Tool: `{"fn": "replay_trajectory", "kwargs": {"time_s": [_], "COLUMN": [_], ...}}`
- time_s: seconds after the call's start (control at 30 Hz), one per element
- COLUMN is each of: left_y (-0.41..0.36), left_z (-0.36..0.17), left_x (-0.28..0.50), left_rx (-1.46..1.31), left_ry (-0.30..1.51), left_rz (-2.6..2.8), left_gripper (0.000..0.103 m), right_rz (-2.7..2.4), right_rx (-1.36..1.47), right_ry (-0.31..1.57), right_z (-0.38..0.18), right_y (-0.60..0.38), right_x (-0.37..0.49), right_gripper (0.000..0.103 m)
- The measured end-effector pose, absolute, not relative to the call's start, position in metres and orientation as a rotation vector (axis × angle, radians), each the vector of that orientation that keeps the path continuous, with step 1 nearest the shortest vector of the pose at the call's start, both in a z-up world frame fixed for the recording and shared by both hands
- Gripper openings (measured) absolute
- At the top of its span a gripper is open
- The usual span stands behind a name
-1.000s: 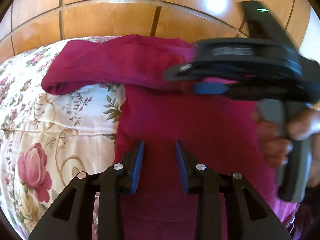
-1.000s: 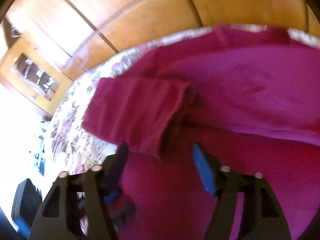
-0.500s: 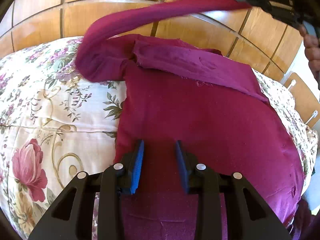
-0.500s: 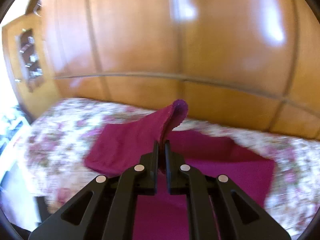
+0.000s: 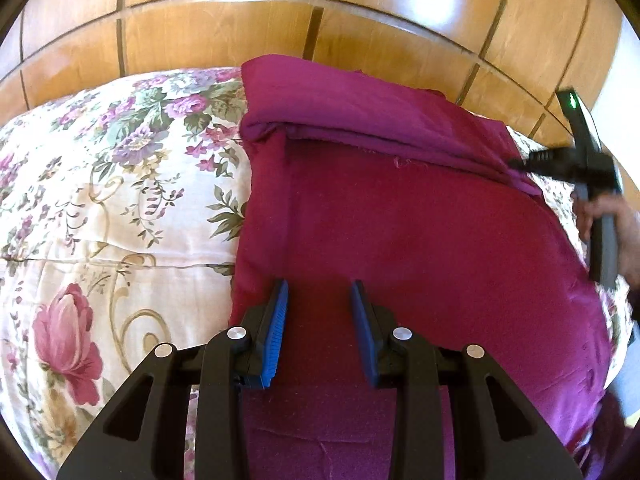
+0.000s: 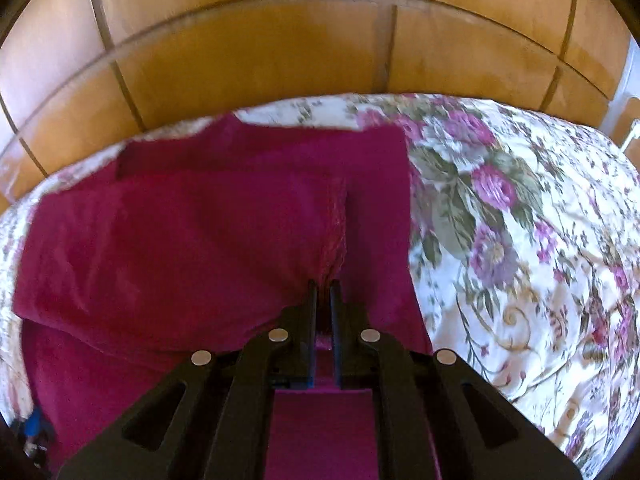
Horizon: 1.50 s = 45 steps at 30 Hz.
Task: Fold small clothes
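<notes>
Half a second on, the sleeve (image 5: 392, 136) no longer arcs through the air: the right gripper (image 6: 324, 292), fingers clamped on it, lays it across the magenta garment (image 5: 400, 240) on the bed (image 5: 100, 200), while the left gripper (image 5: 320, 308) hovers, fingers apart.

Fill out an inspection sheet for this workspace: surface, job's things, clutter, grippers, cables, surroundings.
Surface: floral bedspread, lightly rumpled.
Job's things: one magenta garment lying on the bedspread, its sleeve folded across the top.
Clutter: nothing seen.
Grippers: left gripper over the garment's lower part, jaws apart, nothing clamped; right gripper shut on the sleeve's end, a hand on its handle.
Cables: nothing seen.
Surroundings: wooden panelling behind the bed.
</notes>
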<state>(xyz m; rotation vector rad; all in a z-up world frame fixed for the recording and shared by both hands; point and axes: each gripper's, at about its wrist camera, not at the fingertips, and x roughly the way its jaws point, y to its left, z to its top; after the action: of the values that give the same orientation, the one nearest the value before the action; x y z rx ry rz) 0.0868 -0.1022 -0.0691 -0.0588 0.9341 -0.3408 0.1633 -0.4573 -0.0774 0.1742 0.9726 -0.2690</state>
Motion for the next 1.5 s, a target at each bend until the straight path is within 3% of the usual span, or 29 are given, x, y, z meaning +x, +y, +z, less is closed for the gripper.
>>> {"fn": "replay_trajectory", "kwargs": {"time_s": [0.13,0.3,0.33,0.37,0.53,0.73,0.93,1.1,1.3,1.4,1.5], "left_y": [-0.094,-0.093,-0.093,-0.092,-0.097,-0.123,-0.148,-0.162,-0.153,-0.15,-0.145], "left_z": [-0.045,-0.01,-0.007,-0.005,0.002,-0.012,-0.055,-0.072,-0.045,-0.03,-0.018], "left_x": [0.103,0.139,0.147,0.158,0.209,0.258,0.294,0.288,0.259,0.225,0.19], "left_rx": [-0.114,-0.1,-0.107,-0.122,-0.14,-0.062,0.017,0.125,0.132,0.134,0.131], "left_ry": [0.922,0.814,0.81,0.808,0.789,0.814,0.901,0.843,0.828,0.789,0.752], "left_rz": [-0.32,-0.296,-0.289,-0.282,-0.257,-0.231,-0.22,-0.192,-0.15,-0.166,-0.17], "left_gripper": [0.031,0.031,0.031,0.031,0.031,0.031,0.031,0.032,0.031,0.031,0.031], "right_rz": [-0.289,-0.3,-0.284,-0.255,-0.148,-0.177,-0.193,-0.185,-0.207,-0.238,-0.209], "right_rx": [0.17,0.189,0.196,0.199,0.196,0.15,0.227,0.24,0.193,0.162,0.137], "right_ry": [0.981,0.907,0.88,0.847,0.837,0.883,0.863,0.827,0.843,0.868,0.857], "right_z": [-0.075,-0.045,-0.037,-0.029,-0.022,-0.051,-0.085,-0.089,-0.08,-0.067,-0.058], "right_y": [-0.461,-0.463,-0.46,-0.454,-0.427,-0.423,-0.458,-0.458,-0.451,-0.441,-0.427], "right_x": [0.163,0.152,0.149,0.149,0.174,0.211,0.209,0.204,0.207,0.198,0.181], "right_gripper": [0.008,0.033,0.045,0.05,0.051,0.052,0.054,0.055,0.058,0.086,0.087]}}
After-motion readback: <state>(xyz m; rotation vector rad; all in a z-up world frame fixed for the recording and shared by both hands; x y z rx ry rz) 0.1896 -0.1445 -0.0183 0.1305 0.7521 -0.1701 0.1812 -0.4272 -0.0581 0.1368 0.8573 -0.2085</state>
